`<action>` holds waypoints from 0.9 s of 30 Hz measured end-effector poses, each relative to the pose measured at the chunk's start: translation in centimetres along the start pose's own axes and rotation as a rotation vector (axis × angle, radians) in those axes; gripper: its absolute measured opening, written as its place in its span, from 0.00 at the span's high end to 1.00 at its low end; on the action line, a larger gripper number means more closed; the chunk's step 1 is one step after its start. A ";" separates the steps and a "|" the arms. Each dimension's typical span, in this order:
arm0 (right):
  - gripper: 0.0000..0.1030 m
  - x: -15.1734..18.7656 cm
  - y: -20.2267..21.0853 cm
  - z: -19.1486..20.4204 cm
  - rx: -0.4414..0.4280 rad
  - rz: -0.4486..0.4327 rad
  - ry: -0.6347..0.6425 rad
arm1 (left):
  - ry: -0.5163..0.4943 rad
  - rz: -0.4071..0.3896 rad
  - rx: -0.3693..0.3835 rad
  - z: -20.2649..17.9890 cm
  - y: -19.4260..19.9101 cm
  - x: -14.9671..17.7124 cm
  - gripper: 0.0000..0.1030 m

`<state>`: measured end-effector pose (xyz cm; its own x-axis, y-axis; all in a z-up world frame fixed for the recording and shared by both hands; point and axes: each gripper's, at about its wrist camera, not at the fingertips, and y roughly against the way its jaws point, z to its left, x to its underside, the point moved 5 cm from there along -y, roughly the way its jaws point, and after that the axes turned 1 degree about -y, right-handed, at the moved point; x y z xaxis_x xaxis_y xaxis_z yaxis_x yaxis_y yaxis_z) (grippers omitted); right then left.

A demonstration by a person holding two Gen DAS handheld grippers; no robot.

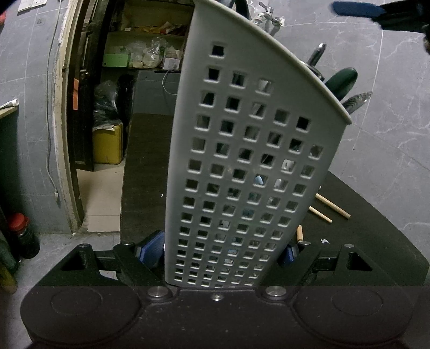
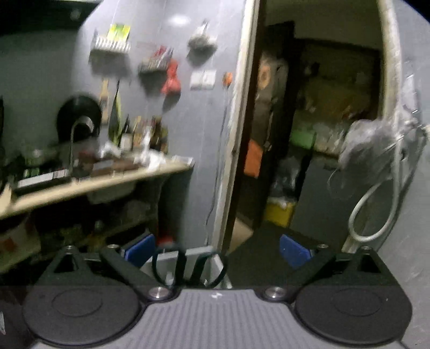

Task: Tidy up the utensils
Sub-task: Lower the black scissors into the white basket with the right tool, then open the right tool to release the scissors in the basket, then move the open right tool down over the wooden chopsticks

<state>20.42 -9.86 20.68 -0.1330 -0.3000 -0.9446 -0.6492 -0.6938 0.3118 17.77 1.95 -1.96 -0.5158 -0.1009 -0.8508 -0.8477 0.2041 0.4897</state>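
A tall grey perforated utensil holder (image 1: pixel 242 161) stands on the dark table (image 1: pixel 376 241), tilted a little to the right. My left gripper (image 1: pixel 221 251) is shut on its base, a blue pad on each side. A metal handle (image 1: pixel 317 55), a dark green handle (image 1: pixel 342 80) and a patterned handle (image 1: pixel 357 100) stick out of its top. A blue pad (image 1: pixel 357 9) of my right gripper shows at the top right. In the blurred right wrist view my right gripper (image 2: pixel 217 250) stands open. Black-handled scissors (image 2: pixel 180 264) stand below it in the holder's mouth (image 2: pixel 200 251), untouched by the pads.
Wooden sticks (image 1: pixel 333 208) lie on the table right of the holder. A tap (image 1: pixel 268 16) sits on the grey tiled wall behind. An open doorway shows shelves and a yellow box (image 1: pixel 107 145). A cluttered counter (image 2: pixel 94 182) runs at the left, and a hose (image 2: pixel 376 209) hangs at the right.
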 end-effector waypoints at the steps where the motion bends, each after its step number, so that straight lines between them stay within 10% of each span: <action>1: 0.00 -0.2 0.9 -0.2 0.022 -0.038 -0.014 | 0.000 0.000 0.000 0.0 0.0 0.0 0.19; 7: 0.00 2.9 3.6 -3.9 0.206 -0.138 -0.179 | 0.000 0.000 0.000 0.0 0.0 0.0 0.19; 17: 0.00 16.8 1.6 -9.9 0.395 0.205 -0.354 | -0.002 0.007 -0.005 -0.1 -0.1 0.0 0.18; 27: 0.00 20.6 -2.5 -11.6 0.365 0.323 -0.413 | -0.002 0.017 -0.005 -0.1 -0.3 0.0 0.19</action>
<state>28.00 -21.93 1.65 -0.5951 -0.1294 -0.7932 -0.7319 -0.3206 0.6014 18.02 1.76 -2.06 -0.5296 -0.0959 -0.8428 -0.8395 0.2013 0.5046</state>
